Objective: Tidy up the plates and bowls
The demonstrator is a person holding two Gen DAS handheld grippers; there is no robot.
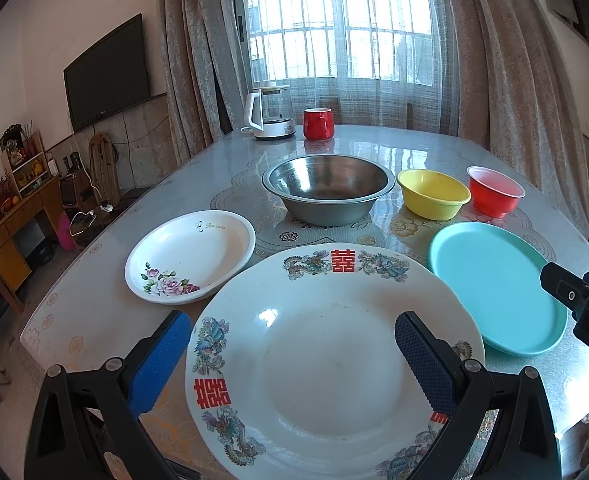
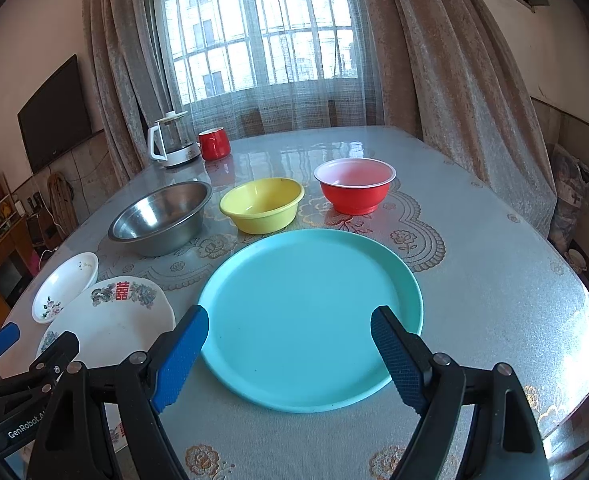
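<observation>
Both tongs gape empty: left tongs point(image 1: 292, 350) over the big white plate point(image 1: 326, 360), right tongs point(image 2: 290, 344) over the teal plate point(image 2: 310, 320) on the surface point(image 2: 494, 280). Nothing stacked yet; I judge gripping a rim comes next.

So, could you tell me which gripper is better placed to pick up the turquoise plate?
The right gripper: it is open directly over the turquoise plate, while the left gripper faces the large white plate.

Home living-dining room: wall TV point(image 1: 108, 72), curtained window point(image 1: 338, 20), kettle point(image 1: 270, 112) on dining table point(image 1: 106, 304).
</observation>
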